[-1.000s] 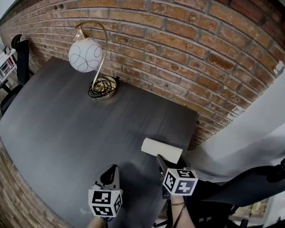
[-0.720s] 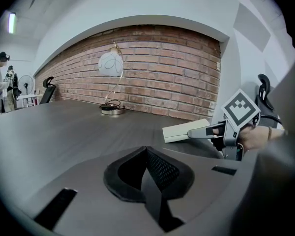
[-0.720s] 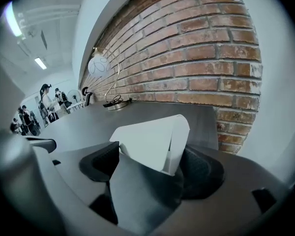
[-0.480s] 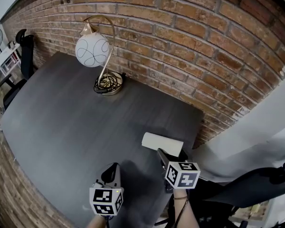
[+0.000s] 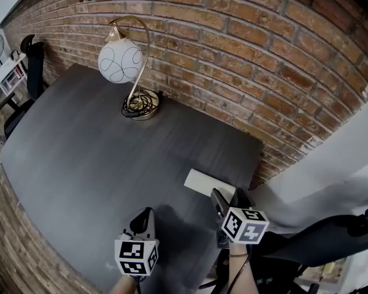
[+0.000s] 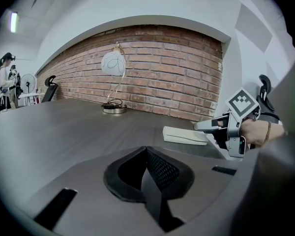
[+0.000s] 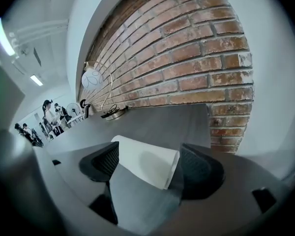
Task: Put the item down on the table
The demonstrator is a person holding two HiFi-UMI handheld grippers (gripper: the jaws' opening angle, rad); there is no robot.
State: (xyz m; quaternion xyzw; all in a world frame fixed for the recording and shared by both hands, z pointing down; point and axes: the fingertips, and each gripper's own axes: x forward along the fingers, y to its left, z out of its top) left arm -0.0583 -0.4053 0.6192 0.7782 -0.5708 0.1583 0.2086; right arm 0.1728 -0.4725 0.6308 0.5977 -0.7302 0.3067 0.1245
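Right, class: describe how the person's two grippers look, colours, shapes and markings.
Both the left gripper and right gripper have dark grey jaws with mesh-textured pads. Each carries a white cube printed with black square markers. A thin band circles the right wrist.

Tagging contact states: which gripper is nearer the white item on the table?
Right. The right gripper has its fingers on both sides of the white item, at its near end; the left gripper is apart, off to its left, fingers together.
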